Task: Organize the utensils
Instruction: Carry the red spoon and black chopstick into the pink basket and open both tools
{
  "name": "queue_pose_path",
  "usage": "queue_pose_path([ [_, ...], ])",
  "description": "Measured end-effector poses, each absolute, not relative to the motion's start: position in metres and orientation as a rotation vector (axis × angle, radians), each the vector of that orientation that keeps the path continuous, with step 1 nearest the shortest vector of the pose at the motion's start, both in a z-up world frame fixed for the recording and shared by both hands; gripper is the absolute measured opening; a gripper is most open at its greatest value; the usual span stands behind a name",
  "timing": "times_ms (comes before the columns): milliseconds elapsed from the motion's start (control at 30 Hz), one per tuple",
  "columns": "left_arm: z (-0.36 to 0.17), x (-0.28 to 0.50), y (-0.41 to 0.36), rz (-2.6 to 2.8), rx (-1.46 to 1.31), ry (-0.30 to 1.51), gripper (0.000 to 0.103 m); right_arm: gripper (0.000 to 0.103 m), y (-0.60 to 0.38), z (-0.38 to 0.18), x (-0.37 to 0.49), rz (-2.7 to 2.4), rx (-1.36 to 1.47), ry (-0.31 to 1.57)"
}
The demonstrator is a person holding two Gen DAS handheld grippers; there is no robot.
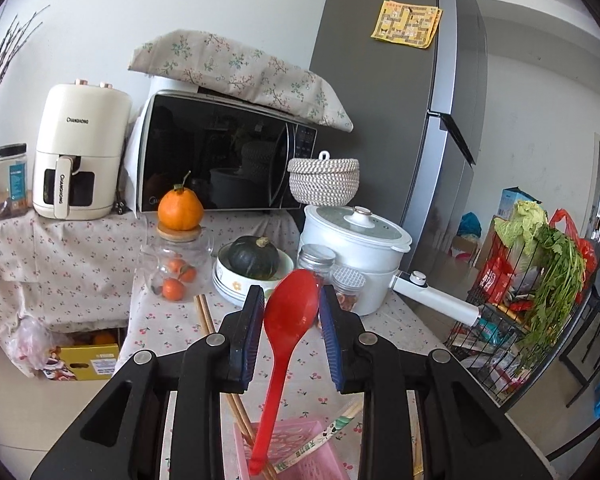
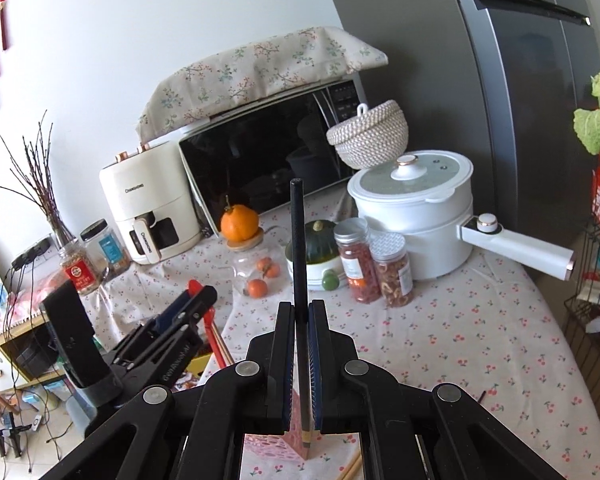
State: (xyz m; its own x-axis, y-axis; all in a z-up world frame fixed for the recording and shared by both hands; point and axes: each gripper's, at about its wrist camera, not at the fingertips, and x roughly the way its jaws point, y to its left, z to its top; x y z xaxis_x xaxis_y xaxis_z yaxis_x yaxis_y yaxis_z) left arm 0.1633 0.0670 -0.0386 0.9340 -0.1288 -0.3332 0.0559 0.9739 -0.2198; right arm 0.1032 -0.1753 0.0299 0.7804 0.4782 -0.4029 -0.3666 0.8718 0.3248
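The pink basket sits at the near edge of the bench, and everything in play gathers around it. The left claw stands wide above the basket, its blue pads on either side of the red spoon without clearly pressing it; the spoon leans with its handle end down inside the basket and its bowl up between the fingers, so it looks placed or just about let go. Wooden chopsticks slant into the basket beside the spoon's handle, and a paper-sleeved pair lies across the basket's rim, half in and half out. The right claw is narrow, clamped on a dark chopstick held nearly upright, its lower tip hanging just above the basket's corner and not yet inside. More wooden sticks show on the cloth just right of the basket. By this reading the sorting is well under way but unfinished: the spoon and some chopsticks are in, the dark chopstick is about to go in, and the sleeved pair and the loose sticks beside the basket are left. Whether other utensils lie out of view cannot be told. Beyond the basket, jars, a pot and a squash in a bowl crowd the bench's far side and are not part of the job.
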Motion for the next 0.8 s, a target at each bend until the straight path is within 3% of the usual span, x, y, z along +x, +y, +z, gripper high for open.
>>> queue_pose_path([
  [133,-0.036,0.160,0.070,-0.107,-0.244,0.415,0.061,0.005,-0.166,0.029,0.105,0.474,0.236,0.494],
  [200,-0.032,0.155,0.072,-0.102,-0.250,0.448,0.068,0.005,-0.162,0.029,0.107,0.482,0.241,0.493],
  [433,-0.027,0.133,0.095,-0.017,-0.297,0.644,0.079,0.005,-0.145,0.026,0.117,0.507,0.258,0.483],
  [567,-0.036,0.123,0.096,0.042,-0.216,0.748,0.080,0.005,-0.135,0.020,0.126,0.504,0.271,0.485],
  [800,-0.055,0.119,0.110,0.033,-0.309,0.842,0.080,0.005,-0.120,0.005,0.138,0.462,0.234,0.500],
])
